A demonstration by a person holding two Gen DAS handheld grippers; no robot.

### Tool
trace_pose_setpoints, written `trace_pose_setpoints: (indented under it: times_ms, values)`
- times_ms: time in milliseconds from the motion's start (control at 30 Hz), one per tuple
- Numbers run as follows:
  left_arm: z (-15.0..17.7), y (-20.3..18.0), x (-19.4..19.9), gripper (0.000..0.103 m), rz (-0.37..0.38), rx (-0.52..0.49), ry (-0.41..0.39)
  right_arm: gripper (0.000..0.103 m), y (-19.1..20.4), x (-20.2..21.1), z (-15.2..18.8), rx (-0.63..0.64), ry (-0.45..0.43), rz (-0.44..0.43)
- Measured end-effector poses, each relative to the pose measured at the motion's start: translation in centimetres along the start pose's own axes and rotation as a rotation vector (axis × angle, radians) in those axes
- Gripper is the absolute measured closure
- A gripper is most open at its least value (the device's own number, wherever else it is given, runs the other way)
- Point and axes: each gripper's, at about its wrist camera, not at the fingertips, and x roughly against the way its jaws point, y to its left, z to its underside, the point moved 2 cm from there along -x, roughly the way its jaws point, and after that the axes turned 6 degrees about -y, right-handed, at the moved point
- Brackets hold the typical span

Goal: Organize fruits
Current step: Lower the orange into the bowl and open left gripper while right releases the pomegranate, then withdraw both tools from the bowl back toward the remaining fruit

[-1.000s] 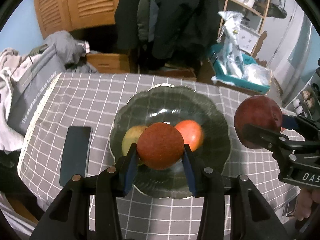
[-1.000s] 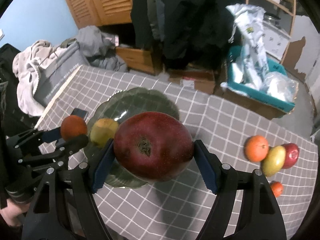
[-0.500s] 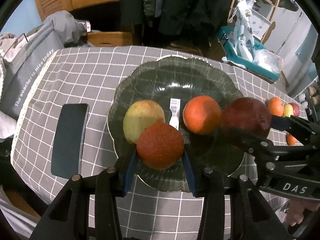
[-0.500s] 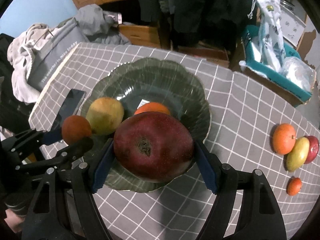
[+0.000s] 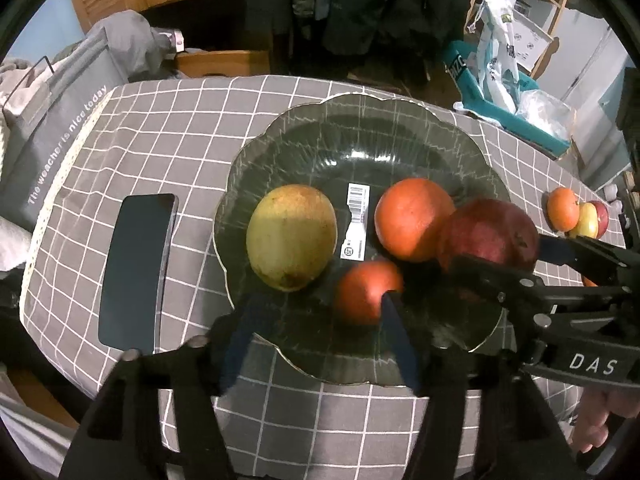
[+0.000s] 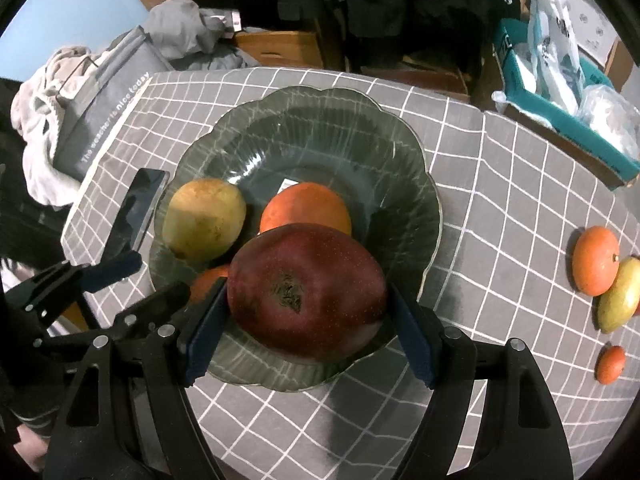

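A dark green glass plate (image 5: 280, 136) (image 6: 408, 168) holds a yellow-green mango (image 5: 291, 236) (image 6: 204, 218), an orange (image 5: 414, 218) (image 6: 306, 208) and a small red-orange fruit (image 5: 366, 292) (image 6: 206, 280). My left gripper (image 5: 320, 320) is open; the small fruit lies on the plate beside its right finger. My right gripper (image 6: 308, 312) is shut on a big dark red mango (image 6: 306, 292) (image 5: 490, 236) low over the plate's near right part.
A black phone (image 5: 138, 268) lies left of the plate on the checked cloth. An orange (image 6: 595, 260), a yellow mango (image 6: 618, 300), a red fruit (image 5: 601, 220) and a small orange fruit (image 6: 610, 364) lie at the right. A grey bag (image 5: 48, 152) stands beyond the left edge.
My left gripper opened and let the small red-orange fruit down onto the plate. My right gripper moved lower and closer over the plate with the red mango.
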Motion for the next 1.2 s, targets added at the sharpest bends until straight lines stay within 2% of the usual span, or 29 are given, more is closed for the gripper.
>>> trace_pose_setpoints:
  times_ms: [267,367,400,567,1000,1200]
  values:
    - [0.1,-0.3,-0.1,0.036,-0.009,-0.019,0.014,0.023,-0.1,-0.6,0.3,-0.014,0.03,-0.007]
    - [0.0,-0.1,0.3,0.034,-0.007,-0.006,0.006,0.018,0.0,0.4,-0.3,-0.017,-0.015,-0.023]
    - [-0.1,0.0,0.4,0.03,-0.005,0.0,0.002,0.018,0.0,0.9,-0.6,-0.021,-0.028,-0.029]
    - [-0.3,0.0,1.1,0.03,-0.003,0.005,-0.021,0.018,-0.3,2.4,-1.5,-0.034,-0.072,-0.022]
    - [-1.8,-1.1,4.1,0.026,0.028,0.026,-0.11,0.018,-2.1,8.6,-2.1,0.036,-0.238,0.205]
    - [-2.3,-2.7,5.3,0.026,0.031,-0.006,-0.152,0.018,-3.3,11.6,-1.6,0.054,-0.306,0.287]
